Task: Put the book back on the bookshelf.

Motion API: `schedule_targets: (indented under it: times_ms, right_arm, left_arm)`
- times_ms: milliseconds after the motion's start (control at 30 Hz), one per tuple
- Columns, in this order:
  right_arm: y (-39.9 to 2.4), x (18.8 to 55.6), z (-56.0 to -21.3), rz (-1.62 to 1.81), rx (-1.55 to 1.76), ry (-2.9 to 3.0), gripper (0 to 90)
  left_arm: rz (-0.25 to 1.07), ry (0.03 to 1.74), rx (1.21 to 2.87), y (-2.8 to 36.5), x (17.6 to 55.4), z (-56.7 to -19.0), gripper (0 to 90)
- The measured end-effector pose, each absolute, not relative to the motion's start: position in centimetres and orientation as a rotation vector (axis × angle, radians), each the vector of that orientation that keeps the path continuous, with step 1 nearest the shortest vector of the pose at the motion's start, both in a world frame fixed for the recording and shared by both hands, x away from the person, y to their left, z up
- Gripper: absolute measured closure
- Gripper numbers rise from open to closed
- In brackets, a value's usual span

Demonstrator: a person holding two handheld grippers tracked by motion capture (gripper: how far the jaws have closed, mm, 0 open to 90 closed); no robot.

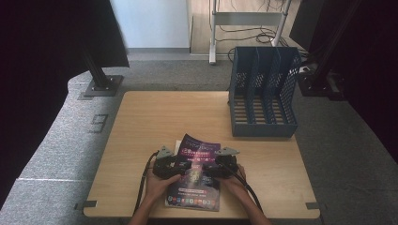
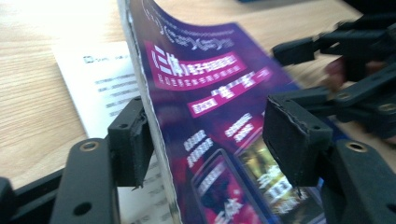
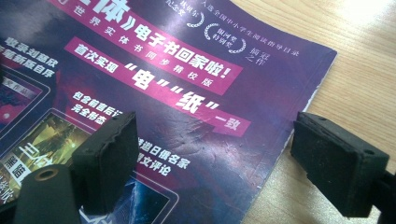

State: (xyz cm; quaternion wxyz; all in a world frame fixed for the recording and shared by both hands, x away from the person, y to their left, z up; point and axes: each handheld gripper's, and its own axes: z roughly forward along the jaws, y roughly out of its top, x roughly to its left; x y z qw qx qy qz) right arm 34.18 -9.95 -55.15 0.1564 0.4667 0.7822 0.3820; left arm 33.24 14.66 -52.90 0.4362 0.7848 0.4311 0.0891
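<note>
High view: purple magazine (image 1: 196, 176) flat near the table's (image 1: 141, 122) front edge, my left tongs (image 1: 180, 165) and right tongs (image 1: 206, 169) upon it; blue file rack (image 1: 263, 91) far right.
Left gripper view: my jaws part-open astride the raised cover edge (image 2: 149, 116), one pad touching, white sheet (image 2: 100, 88) beneath.
Right gripper view: my jaws open, straddling the magazine's edge, gripping nothing.

left gripper (image 1: 184, 165): we hold it low, pointing inward, jaws apart and not clamped | right gripper (image 1: 206, 168): we hold it opposite, pointing inward, jaws spread wide | both hands wrap the bodies, forearms entering from below
</note>
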Motion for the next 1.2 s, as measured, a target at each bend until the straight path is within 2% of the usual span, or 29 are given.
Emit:
schedule_targets:
  times_ms: [200, 367, 500, 1033, 1200]
  right_arm:
    - [-10.0, 34.2, -55.2, 1.093, 1.332, 2.241, 14.6]
    - [-10.0, 34.2, -55.2, 1.094, 1.331, 2.240, 14.6]
    - [-10.0, 34.2, -55.2, 1.096, 1.330, 2.238, 14.5]
    - [-10.0, 34.2, -55.2, 1.102, 1.326, 2.235, 14.4]
    - [-10.0, 34.2, -55.2, 1.102, 1.327, 2.235, 14.4]
  left_arm:
    - [0.205, 1.108, 1.972, 14.2, 34.5, -53.2, 41.5]
    - [0.279, 1.110, 2.022, 13.2, 34.4, -53.5, 45.6]
    - [0.305, 1.123, 2.042, 13.3, 34.4, -53.9, 52.3]
    - [0.348, 1.102, 1.991, 13.4, 34.1, -53.9, 74.5]
    - [0.320, 1.107, 1.971, 13.5, 34.3, -53.9, 77.0]
